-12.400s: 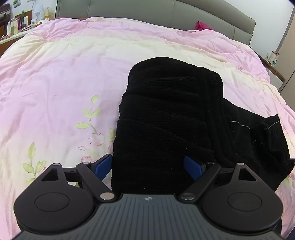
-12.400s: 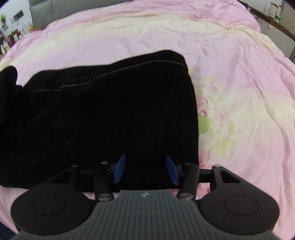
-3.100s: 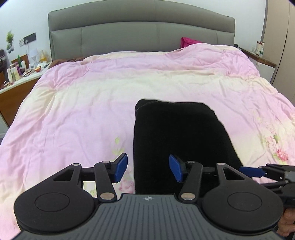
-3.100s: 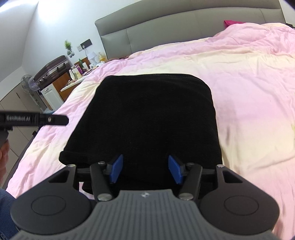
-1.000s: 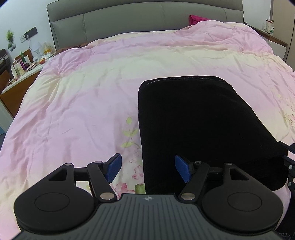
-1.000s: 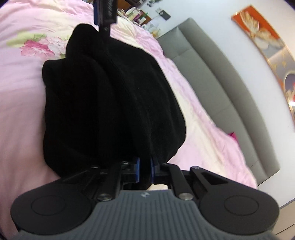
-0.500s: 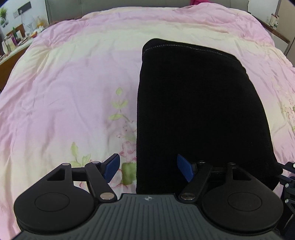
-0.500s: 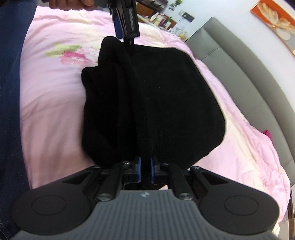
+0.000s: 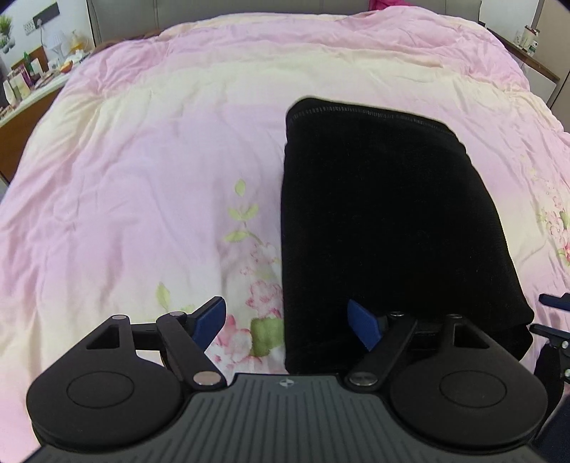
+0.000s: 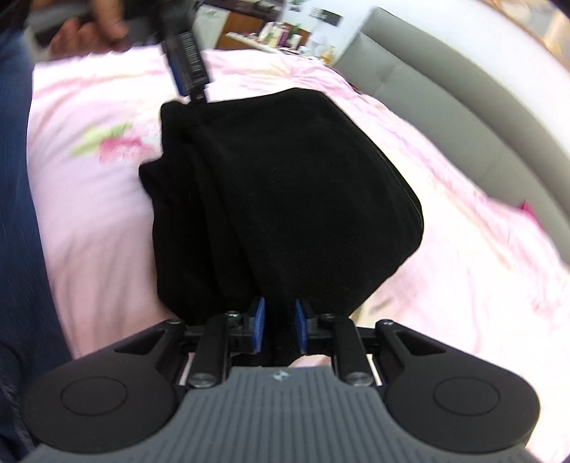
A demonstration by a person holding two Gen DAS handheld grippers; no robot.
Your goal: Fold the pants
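Here, your folded black knitted pants (image 9: 384,213) lie as a thick rectangular stack on the pink and cream floral quilt (image 9: 149,171), close to the quilt's near edge and toward its right side, with the stitched hem edge facing the grey padded headboard (image 10: 473,103).

Your left gripper (image 9: 286,322) hangs over the stack's near left corner. Its jaws are opening and stand wide. The left blue pad is over the flower print on the bare quilt, just beside the stack's left edge; the right blue pad is over the black fabric. Neither pad presses on the cloth.

Your right gripper (image 10: 279,329) sits at the stack's near right corner, seen side-on in the blurred right wrist view. Its jaws are opening but the gap is narrow. A fold of black fabric runs between the two blue pads; the left pad stands clear of it, and whether the right pad touches it cannot be told.

In that view the left gripper's finger (image 10: 188,67) shows at the far corner of the stack, with your hand (image 10: 89,25) above it and a dark blue denim leg (image 10: 21,213) along the quilt's near edge.
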